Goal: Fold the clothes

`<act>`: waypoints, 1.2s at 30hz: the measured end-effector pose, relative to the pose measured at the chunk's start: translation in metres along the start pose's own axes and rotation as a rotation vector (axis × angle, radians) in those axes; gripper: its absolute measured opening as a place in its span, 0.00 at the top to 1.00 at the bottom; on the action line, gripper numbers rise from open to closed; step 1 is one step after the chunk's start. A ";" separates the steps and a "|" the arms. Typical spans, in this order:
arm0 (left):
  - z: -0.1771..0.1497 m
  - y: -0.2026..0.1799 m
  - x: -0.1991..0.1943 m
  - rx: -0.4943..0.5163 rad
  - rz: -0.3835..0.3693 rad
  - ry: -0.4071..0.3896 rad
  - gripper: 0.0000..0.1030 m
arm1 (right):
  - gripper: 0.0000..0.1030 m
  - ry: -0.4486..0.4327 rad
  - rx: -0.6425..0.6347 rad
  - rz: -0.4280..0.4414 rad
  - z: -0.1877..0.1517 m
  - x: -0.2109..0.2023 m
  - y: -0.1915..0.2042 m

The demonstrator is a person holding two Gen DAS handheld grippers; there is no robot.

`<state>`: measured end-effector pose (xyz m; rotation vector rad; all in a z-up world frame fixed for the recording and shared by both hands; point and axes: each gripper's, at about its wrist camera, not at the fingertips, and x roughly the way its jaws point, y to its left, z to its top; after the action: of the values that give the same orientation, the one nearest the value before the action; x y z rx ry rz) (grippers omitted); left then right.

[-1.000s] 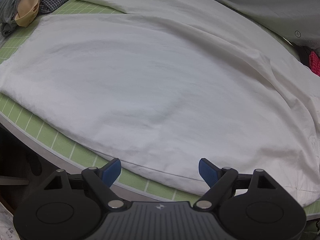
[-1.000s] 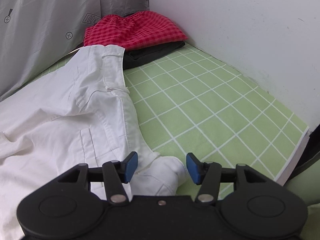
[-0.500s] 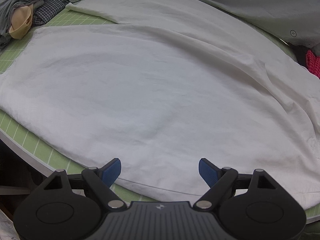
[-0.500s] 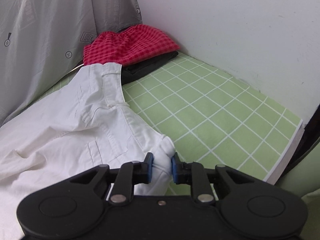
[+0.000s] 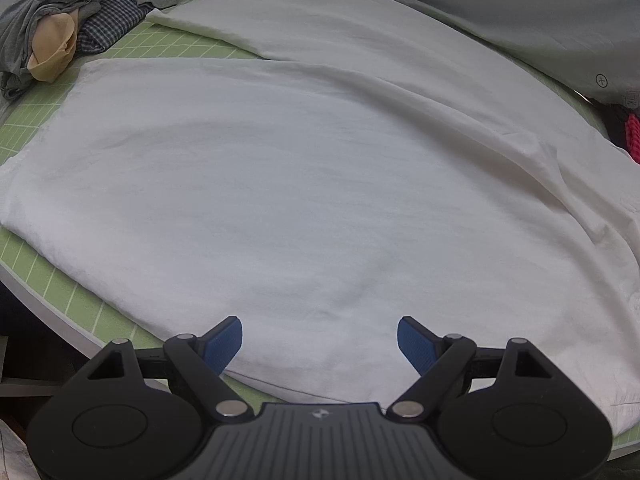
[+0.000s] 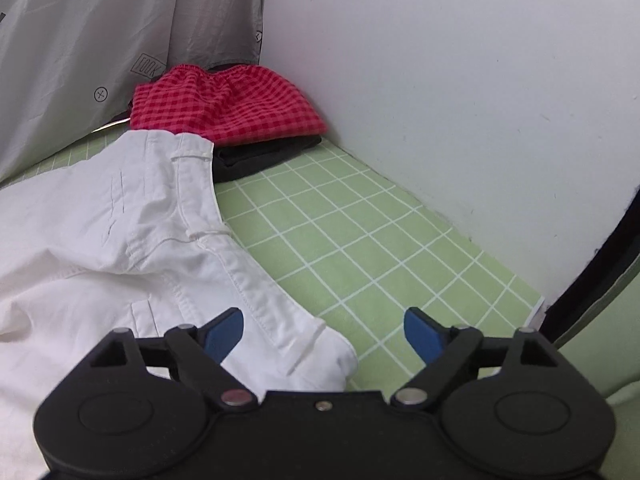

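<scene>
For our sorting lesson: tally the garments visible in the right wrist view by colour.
White: 1, the white trousers
Red checked: 1, the red gingham shorts
Black: 1, the folded black garment
Total: 3

A green mat [image 6: 360, 248] with a white grid covers the table, its pale edge [image 5: 48, 312] showing at 8 o'clock in the left view. White trousers [image 5: 300, 200] lie spread flat across most of it, both legs reaching toward 11 o'clock. A heap of grey and checked clothes [image 5: 68, 28] sits at 10 o'clock. In the right view, at 12 o'clock, a red checked garment [image 6: 228, 108] rests on a folded black one [image 6: 264, 156], which touches the trousers' waistband [image 6: 192, 152].
</scene>
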<state>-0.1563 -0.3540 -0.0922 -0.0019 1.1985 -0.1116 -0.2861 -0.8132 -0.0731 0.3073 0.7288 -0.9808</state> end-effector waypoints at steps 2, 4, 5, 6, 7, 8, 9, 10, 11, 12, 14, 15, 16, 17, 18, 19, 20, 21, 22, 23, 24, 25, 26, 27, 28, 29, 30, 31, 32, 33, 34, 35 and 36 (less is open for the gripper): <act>0.007 0.016 0.000 -0.018 0.008 -0.008 0.17 | 0.03 -0.024 0.000 0.024 0.004 -0.006 0.016; 0.015 0.033 0.000 -0.026 0.016 -0.019 0.17 | 0.01 -0.034 -0.007 0.062 0.002 -0.010 0.039; 0.021 0.042 0.001 -0.028 0.022 -0.022 0.17 | 0.00 -0.039 -0.012 0.081 0.001 -0.012 0.052; 0.027 0.052 0.002 -0.032 0.028 -0.024 0.17 | 0.00 -0.038 -0.021 0.101 -0.001 -0.014 0.065; 0.033 0.063 0.003 -0.043 0.033 -0.023 0.17 | 0.00 -0.030 -0.037 0.120 -0.004 -0.015 0.081; 0.040 0.074 0.003 -0.057 0.034 -0.027 0.17 | 0.00 -0.022 -0.049 0.139 -0.006 -0.017 0.096; 0.050 0.089 0.005 -0.075 0.033 -0.034 0.17 | 0.00 -0.011 -0.056 0.155 -0.008 -0.020 0.113; 0.060 0.100 0.007 -0.087 0.033 -0.043 0.17 | 0.00 -0.001 -0.063 0.171 -0.011 -0.023 0.129; 0.073 0.111 0.009 -0.093 0.033 -0.056 0.17 | 0.00 0.008 -0.072 0.188 -0.014 -0.026 0.146; 0.085 0.121 0.011 -0.098 0.033 -0.069 0.17 | 0.00 0.013 -0.083 0.205 -0.016 -0.030 0.163; 0.110 0.141 0.014 -0.108 0.034 -0.096 0.17 | 0.00 0.017 -0.109 0.232 -0.021 -0.038 0.195; 0.123 0.150 0.017 -0.109 0.033 -0.109 0.17 | 0.00 0.016 -0.119 0.244 -0.023 -0.041 0.210; 0.137 0.157 0.022 -0.101 0.030 -0.122 0.17 | 0.00 0.012 -0.124 0.253 -0.024 -0.045 0.224; 0.152 0.163 0.027 -0.092 0.027 -0.133 0.17 | 0.00 0.009 -0.126 0.255 -0.024 -0.047 0.236; 0.167 0.167 0.033 -0.084 0.025 -0.141 0.17 | 0.00 0.010 -0.121 0.248 -0.022 -0.047 0.246; 0.182 0.172 0.039 -0.079 0.021 -0.149 0.17 | 0.00 0.011 -0.116 0.240 -0.021 -0.047 0.256; 0.197 0.176 0.045 -0.076 0.016 -0.158 0.17 | 0.00 0.012 -0.111 0.233 -0.019 -0.048 0.266; 0.213 0.181 0.052 -0.076 0.006 -0.169 0.17 | 0.00 0.013 -0.106 0.225 -0.017 -0.048 0.276; 0.230 0.186 0.060 -0.078 -0.004 -0.181 0.17 | 0.00 0.014 -0.101 0.217 -0.015 -0.048 0.286; 0.248 0.191 0.070 -0.083 -0.017 -0.191 0.17 | 0.00 0.015 -0.096 0.210 -0.013 -0.048 0.295; 0.269 0.197 0.082 -0.090 -0.028 -0.197 0.18 | 0.00 0.016 -0.091 0.202 -0.012 -0.048 0.305; 0.288 0.203 0.094 -0.098 -0.038 -0.203 0.19 | 0.00 0.017 -0.086 0.195 -0.010 -0.049 0.315; 0.306 0.207 0.106 -0.107 -0.043 -0.205 0.19 | 0.00 0.019 -0.081 0.187 -0.008 -0.049 0.325; 0.322 0.213 0.118 -0.117 -0.044 -0.204 0.22 | 0.00 0.020 -0.076 0.179 -0.006 -0.049 0.335; 0.337 0.218 0.130 -0.126 -0.045 -0.203 0.24 | 0.00 0.020 -0.073 0.167 -0.004 -0.049 0.343; 0.352 0.223 0.141 -0.132 -0.039 -0.200 0.27 | 0.00 0.018 -0.073 0.147 -0.003 -0.051 0.348; 0.363 0.226 0.151 -0.132 -0.022 -0.199 0.27 | 0.00 0.016 -0.079 0.124 -0.002 -0.053 0.353; 0.372 0.228 0.159 -0.132 -0.010 -0.203 0.27 | 0.00 0.016 -0.091 0.106 -0.002 -0.054 0.358; 0.381 0.230 0.167 -0.132 0.001 -0.208 0.28 | 0.00 0.018 -0.107 0.091 -0.002 -0.055 0.363; 0.389 0.233 0.175 -0.136 0.004 -0.211 0.31 | 0.00 0.019 -0.123 0.076 -0.002 -0.056 0.368; 0.393 0.237 0.181 -0.149 -0.007 -0.213 0.34 | 0.00 0.021 -0.139 0.064 -0.002 -0.057 0.373; 0.396 0.240 0.184 -0.162 -0.008 -0.218 0.42 | 0.00 0.026 -0.153 0.057 -0.002 -0.057 0.377; 0.399 0.243 0.188 -0.174 -0.009 -0.224 0.48 | 0.00 0.033 -0.165 0.055 -0.002 -0.058 0.381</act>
<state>0.3023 -0.1517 -0.1360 -0.1688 0.9811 -0.0139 0.0124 -0.5697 -0.0661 0.1992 0.8218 -0.8596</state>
